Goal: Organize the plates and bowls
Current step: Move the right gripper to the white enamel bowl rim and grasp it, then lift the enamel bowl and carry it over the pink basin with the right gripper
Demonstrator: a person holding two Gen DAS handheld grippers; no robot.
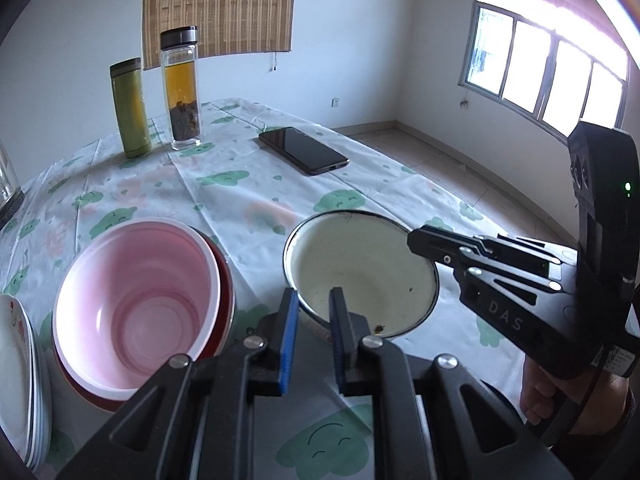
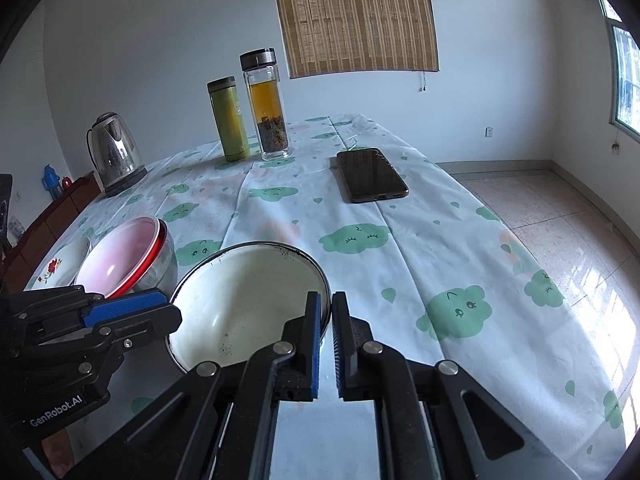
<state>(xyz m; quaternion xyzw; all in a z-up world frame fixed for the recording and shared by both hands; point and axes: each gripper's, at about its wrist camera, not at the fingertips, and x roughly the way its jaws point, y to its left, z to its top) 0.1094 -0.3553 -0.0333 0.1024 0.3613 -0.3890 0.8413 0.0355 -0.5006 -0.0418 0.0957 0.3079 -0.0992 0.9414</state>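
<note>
A chipped, cream enamelled metal bowl (image 1: 360, 272) with a dark rim is seen, its inside glossy but speckled. At its nine o'clock a smooth pink plastic bowl (image 1: 136, 300) is nested in a polished steel bowl (image 2: 162, 264). A thin, creased printed plastic tablecloth (image 1: 240, 200) is spread beneath.

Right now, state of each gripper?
Left gripper: closed on the near rim of the cream enamel bowl.
Right gripper: closed on the same bowl's rim, opposite side.
</note>
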